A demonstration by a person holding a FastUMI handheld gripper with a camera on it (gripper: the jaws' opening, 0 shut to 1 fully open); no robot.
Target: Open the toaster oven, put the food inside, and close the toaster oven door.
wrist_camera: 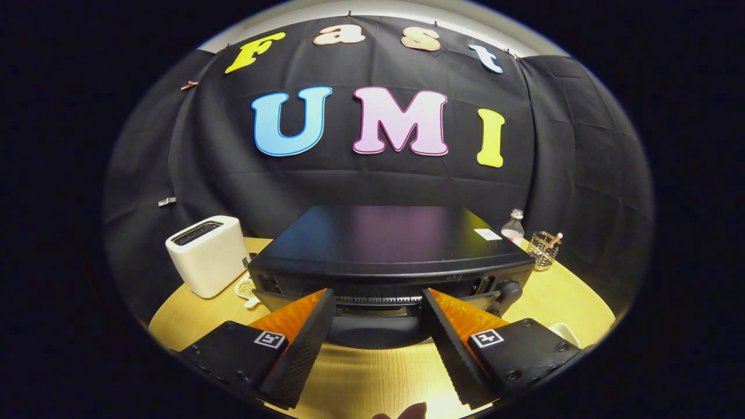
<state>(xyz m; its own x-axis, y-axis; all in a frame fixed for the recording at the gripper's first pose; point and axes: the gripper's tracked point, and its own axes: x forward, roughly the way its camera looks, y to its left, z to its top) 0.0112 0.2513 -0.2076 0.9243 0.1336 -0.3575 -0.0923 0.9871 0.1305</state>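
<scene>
the black box-shaped toaster oven [389,247] is set in the middle of the round light wooden counter [559,302], with its front turned toward the gripper [379,308] so the door can be reached. the gripper is held low and close in front of it, and its two fingers are spread apart with nothing pressed between them. the dark curved door handle [375,333] is seen in the gap between the fingers, just ahead of them, so it is judged that the handle is about to be grabbed or pulled. the door looks tipped out a little, but that cannot be told for sure. a white slot toaster [208,255] is stood to the left of the oven, out of the way. a small plate with pale food [247,287] is kept just beside the oven's left corner, likely so it is near for putting inside. a clear little bottle [513,227] and a wire holder [542,250] are left at the right, beyond the oven.
</scene>
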